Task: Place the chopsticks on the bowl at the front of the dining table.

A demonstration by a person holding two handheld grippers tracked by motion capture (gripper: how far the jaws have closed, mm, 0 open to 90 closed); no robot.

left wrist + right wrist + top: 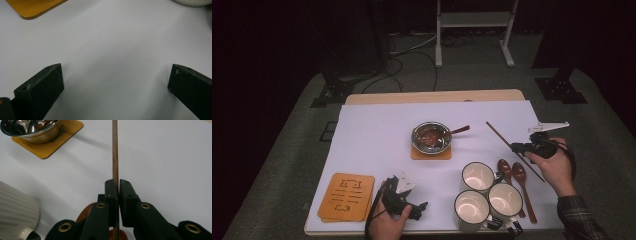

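My right gripper (518, 147) is at the table's right side, shut on a thin wooden chopstick (498, 134) that slants from far left to near right. In the right gripper view the jaws (117, 185) pinch the chopstick (115, 150), which runs straight ahead above the white sheet. A steel bowl (431, 136) with a spoon in it sits on a wooden coaster (430, 154) mid-table. My left gripper (421, 207) rests near the front edge, open, with only bare white sheet between its fingers (116, 72).
Three white mugs (478, 176) cluster at the front right, and two wooden spoons (522, 182) lie beside them under the chopstick's near end. A stack of wooden coasters (347, 196) lies at the front left. The white sheet (377, 130) covers the table.
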